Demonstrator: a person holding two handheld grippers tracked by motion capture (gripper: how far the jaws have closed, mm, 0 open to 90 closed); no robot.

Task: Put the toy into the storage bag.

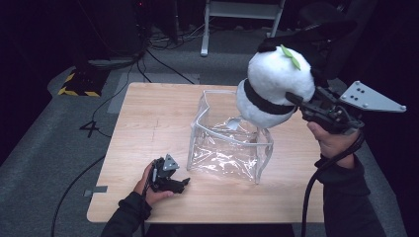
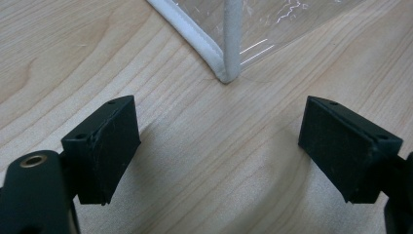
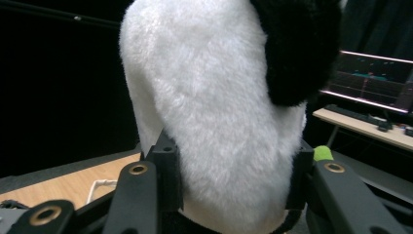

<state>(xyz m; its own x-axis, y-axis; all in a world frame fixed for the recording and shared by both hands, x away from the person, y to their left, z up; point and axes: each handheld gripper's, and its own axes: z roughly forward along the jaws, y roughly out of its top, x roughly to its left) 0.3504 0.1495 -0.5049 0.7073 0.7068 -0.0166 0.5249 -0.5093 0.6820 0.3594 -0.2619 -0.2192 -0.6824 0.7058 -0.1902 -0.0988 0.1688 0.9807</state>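
A white and black plush panda with a green leaf on its head hangs in the air over the far right corner of a clear plastic bag. My right gripper is shut on the panda; in the right gripper view its jaws squeeze the white fur from both sides. The bag stands open-topped on the wooden table, edged with white piping. My left gripper rests low on the table by the bag's near left corner, jaws open with bare wood between them.
Dark floor surrounds the table, with cables and a white stand beyond the far edge. A yellow-black marked block lies at the far left. A desk with a lit screen shows behind the panda in the right gripper view.
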